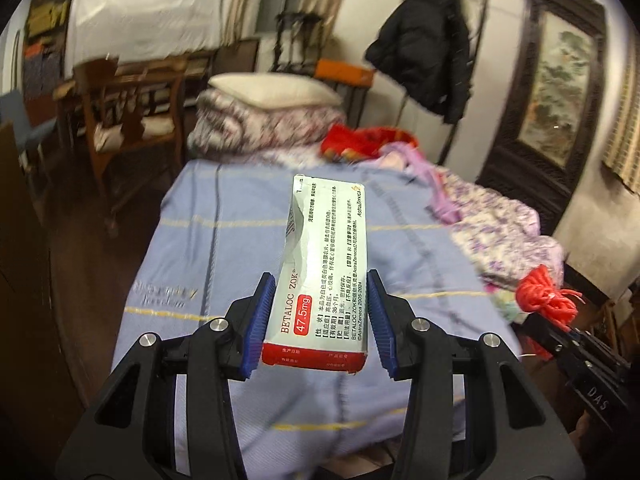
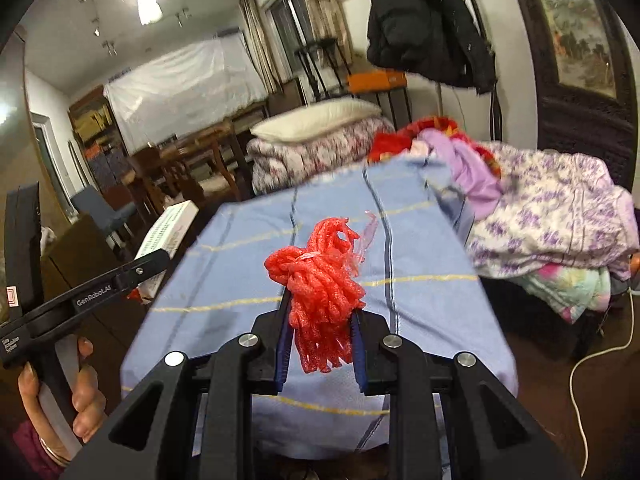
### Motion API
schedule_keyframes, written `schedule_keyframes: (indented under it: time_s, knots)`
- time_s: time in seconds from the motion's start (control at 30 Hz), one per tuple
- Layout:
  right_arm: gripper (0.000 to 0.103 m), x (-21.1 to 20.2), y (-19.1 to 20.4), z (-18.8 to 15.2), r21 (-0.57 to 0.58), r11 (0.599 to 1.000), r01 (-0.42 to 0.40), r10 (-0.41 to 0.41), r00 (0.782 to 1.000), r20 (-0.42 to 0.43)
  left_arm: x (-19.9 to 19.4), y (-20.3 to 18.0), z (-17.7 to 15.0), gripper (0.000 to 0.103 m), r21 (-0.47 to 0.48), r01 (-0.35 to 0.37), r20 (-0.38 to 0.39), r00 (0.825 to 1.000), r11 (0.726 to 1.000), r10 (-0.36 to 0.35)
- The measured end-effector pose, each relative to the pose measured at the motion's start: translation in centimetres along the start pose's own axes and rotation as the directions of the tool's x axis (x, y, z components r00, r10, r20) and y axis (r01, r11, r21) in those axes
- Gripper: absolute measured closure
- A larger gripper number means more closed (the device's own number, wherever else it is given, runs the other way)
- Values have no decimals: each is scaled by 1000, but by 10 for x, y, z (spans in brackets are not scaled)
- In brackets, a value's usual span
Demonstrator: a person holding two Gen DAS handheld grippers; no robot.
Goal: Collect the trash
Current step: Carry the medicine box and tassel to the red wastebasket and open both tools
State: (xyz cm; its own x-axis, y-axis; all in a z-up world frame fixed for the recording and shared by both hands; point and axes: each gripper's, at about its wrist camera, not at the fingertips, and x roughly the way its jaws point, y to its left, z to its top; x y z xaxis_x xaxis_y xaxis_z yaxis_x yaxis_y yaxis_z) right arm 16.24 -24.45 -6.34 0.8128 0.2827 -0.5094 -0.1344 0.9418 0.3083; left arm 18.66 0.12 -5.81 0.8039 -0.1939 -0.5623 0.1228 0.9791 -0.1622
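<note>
I'm gripping the box (image 1: 320, 276) by its sides in L gripper (image 1: 320, 312), jaws clenched; R gripper (image 2: 320, 320) is pinching the net (image 2: 320, 284), both lifted over the bed (image 1: 192, 248) for binning.

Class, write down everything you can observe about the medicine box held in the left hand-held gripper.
The medicine box is a long, thin white cardboard carton with a red end panel, printed "BETALOC ZOK 47.5mg" and Chinese text. Its upper left edge looks torn open. It points away from the camera above the blue bedspread, clamped at its near end between the left hand-held gripper pads.
</note>
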Motion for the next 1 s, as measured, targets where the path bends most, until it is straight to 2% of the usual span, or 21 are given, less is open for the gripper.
schedule_keyframes:
  time_s: [0.17,0.33,0.47,0.67,0.87,1.0]
  knots:
    - [78,-63,5,7,-21,1000,-13,15,995,100,-53,-39,5,57,68,33,81,996,997,-38]
    - [78,-130,9,8,-27,999,-39,43,982,184,-111,-69,0,57,119,49,166,984,992,-68]
    - [78,-178,16,2,-55,998,-39,51,971,235,-166,-91,-10,57,161,51,244,966,986,-89]
    - [77,-243,31,-7,-124,992,-2,41,947,318,-224,-123,-30,57,239,41,325,938,970,-119]
    - [77,-281,36,-7,-151,988,44,18,922,386,-241,-143,-33,57,296,39,362,920,954,-150]
    - [77,-287,26,-7,-151,985,86,-22,924,382,-232,-150,-32,57,306,58,339,926,950,-166]
